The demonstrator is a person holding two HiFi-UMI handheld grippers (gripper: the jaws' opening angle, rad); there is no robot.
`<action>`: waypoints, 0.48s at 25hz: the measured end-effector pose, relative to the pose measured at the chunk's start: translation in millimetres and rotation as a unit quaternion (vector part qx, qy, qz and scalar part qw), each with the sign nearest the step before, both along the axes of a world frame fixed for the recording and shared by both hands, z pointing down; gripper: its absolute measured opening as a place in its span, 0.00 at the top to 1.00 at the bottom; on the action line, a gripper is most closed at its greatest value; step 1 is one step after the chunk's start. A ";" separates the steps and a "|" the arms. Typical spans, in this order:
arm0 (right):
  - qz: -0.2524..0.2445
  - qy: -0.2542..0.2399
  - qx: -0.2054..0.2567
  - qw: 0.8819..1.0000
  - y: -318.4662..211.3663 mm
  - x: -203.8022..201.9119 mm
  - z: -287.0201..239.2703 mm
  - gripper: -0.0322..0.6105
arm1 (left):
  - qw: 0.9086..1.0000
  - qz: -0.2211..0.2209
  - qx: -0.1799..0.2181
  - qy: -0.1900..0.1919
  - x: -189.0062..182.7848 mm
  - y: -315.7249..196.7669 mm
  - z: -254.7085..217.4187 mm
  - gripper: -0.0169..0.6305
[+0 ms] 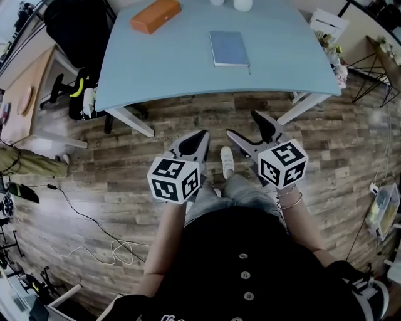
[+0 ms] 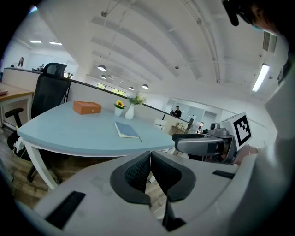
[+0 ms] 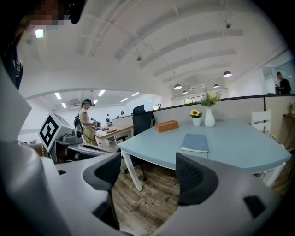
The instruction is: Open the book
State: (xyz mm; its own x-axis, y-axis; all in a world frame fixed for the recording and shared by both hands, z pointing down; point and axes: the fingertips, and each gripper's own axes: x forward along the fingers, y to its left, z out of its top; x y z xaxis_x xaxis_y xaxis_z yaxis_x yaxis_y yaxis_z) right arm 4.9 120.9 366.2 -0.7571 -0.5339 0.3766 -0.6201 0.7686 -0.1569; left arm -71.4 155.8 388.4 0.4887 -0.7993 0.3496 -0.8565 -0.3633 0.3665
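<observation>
A closed blue-grey book (image 1: 229, 48) lies flat on the pale blue table (image 1: 169, 69), toward its middle. It also shows in the left gripper view as the book (image 2: 126, 130) and in the right gripper view as the book (image 3: 195, 142). Both grippers hang over the wooden floor in front of the table, well short of the book. My left gripper (image 1: 202, 135) has its pads pressed together with nothing between them (image 2: 150, 159). My right gripper (image 1: 245, 125) stands open and empty, its jaws wide apart (image 3: 154, 173).
An orange box (image 1: 155, 15) sits at the table's far left, and two small vases with flowers (image 3: 203, 115) stand at the back edge. A black office chair (image 1: 78, 28) is left of the table. White table legs (image 1: 130, 121) and cables (image 1: 94, 232) are on the floor.
</observation>
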 end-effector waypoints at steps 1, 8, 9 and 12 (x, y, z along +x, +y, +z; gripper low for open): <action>-0.005 -0.001 0.000 1.000 -6.5 -3.7 0.0 0.40 | 1.000 -0.001 -0.002 0.000 -1.1 -6.2 1.4 0.95; -0.044 -0.002 -0.016 0.999 -62.7 -16.1 0.9 0.42 | 1.000 -0.016 -0.002 0.001 -5.2 -65.2 -1.7 0.95; -0.047 -0.005 -0.017 0.999 -73.1 -16.4 -0.4 0.42 | 1.000 -0.020 0.000 0.000 -5.0 -74.8 -3.3 0.95; -0.063 -0.006 -0.015 0.998 -100.1 -21.0 -5.1 0.44 | 0.999 -0.036 0.002 0.002 -7.7 -100.6 -6.2 0.95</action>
